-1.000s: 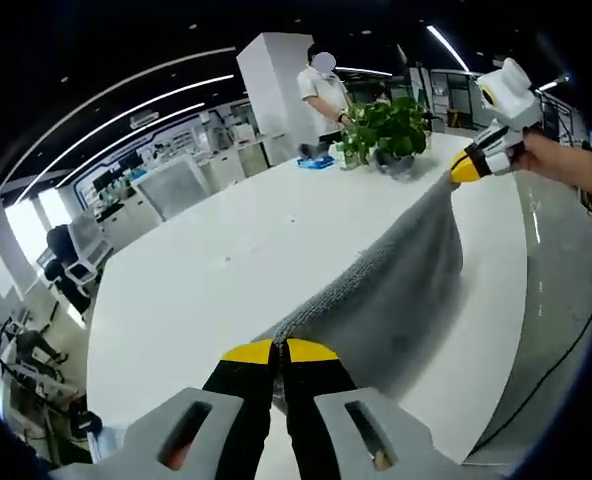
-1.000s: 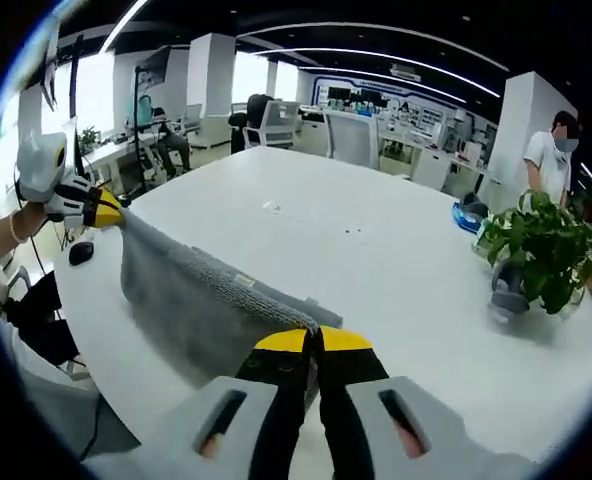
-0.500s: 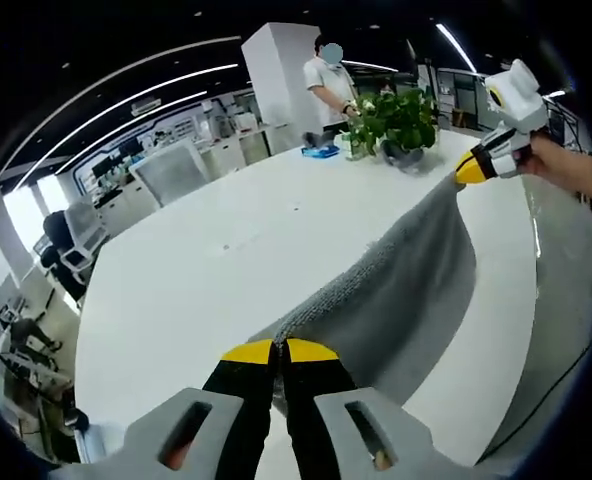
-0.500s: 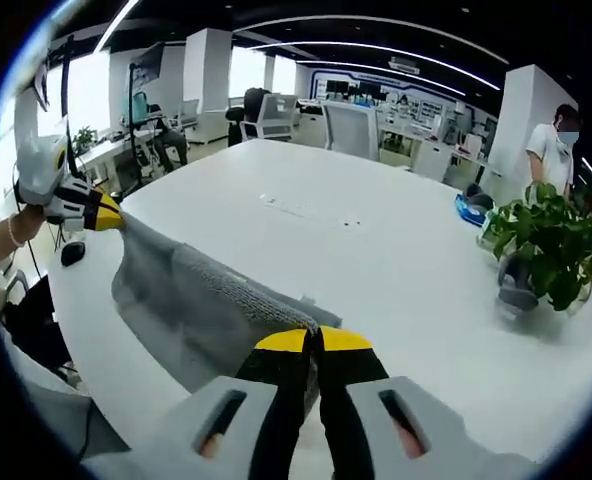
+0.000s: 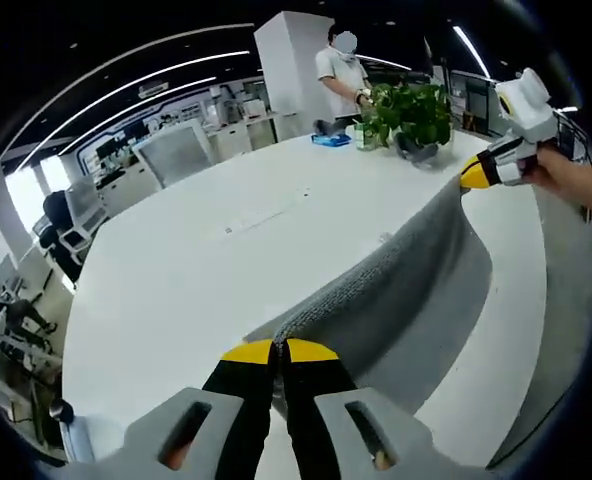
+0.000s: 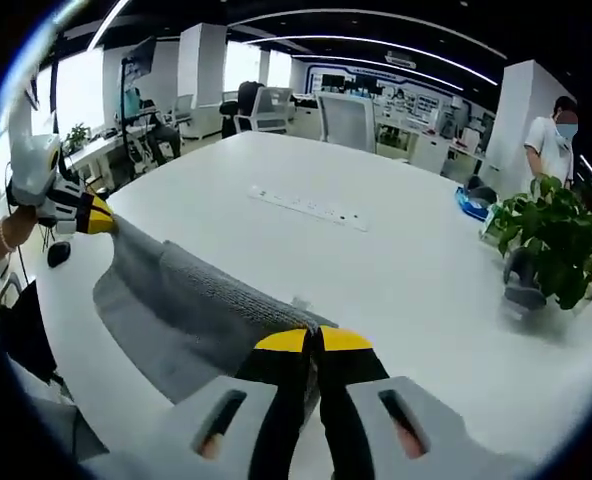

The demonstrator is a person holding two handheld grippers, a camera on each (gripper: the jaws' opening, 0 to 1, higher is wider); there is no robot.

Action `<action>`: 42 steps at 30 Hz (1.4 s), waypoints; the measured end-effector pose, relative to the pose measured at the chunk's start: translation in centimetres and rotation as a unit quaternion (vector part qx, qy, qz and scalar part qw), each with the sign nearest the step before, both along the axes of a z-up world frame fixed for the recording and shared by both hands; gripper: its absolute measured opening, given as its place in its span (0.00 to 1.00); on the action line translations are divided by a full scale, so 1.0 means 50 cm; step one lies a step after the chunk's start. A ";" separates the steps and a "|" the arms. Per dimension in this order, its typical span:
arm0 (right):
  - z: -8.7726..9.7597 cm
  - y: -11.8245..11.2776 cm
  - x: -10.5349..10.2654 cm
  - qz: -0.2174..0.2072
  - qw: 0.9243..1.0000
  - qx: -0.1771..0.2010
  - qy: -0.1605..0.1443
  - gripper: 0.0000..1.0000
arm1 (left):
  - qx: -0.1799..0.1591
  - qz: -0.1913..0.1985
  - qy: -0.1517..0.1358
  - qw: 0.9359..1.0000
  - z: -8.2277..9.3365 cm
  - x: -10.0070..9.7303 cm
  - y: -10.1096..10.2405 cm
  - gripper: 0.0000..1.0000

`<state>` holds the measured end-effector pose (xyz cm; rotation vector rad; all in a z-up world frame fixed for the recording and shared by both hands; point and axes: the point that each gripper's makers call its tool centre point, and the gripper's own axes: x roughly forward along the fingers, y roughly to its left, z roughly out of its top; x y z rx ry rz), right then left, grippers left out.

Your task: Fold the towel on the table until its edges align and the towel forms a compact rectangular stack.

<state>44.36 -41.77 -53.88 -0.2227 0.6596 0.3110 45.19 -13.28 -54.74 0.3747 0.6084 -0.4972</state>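
Left gripper [image 5: 279,350]: your fingers are closed on one corner of the grey textured cloth towel [image 5: 406,285].
Right gripper [image 6: 313,340]: fingers clamped on the other corner.
Towel: stretched between them, sagging onto the counter, lower centre.
Counter [image 6: 376,260]: wide white oval top.
Room: open office; leafy potted plant [image 6: 551,250] at right.

Ahead of both grippers the table [image 6: 396,270] lay bare and wide, free for passage. The towel [image 5: 406,280] hung stretched between the left gripper [image 5: 279,350] and the right gripper [image 6: 312,340], each clamped on a corner, barring any path straight across between them. Far ahead of the right gripper, to its right, a plant [image 6: 551,245] and a blue object [image 6: 471,208] stood at the table's far edge, with a person [image 6: 548,150] behind.
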 end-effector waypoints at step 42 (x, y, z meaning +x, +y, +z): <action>-0.137 -0.009 0.069 -0.045 0.998 0.016 0.029 0.04 | 0.013 0.043 0.006 0.999 -0.102 0.093 0.012 0.08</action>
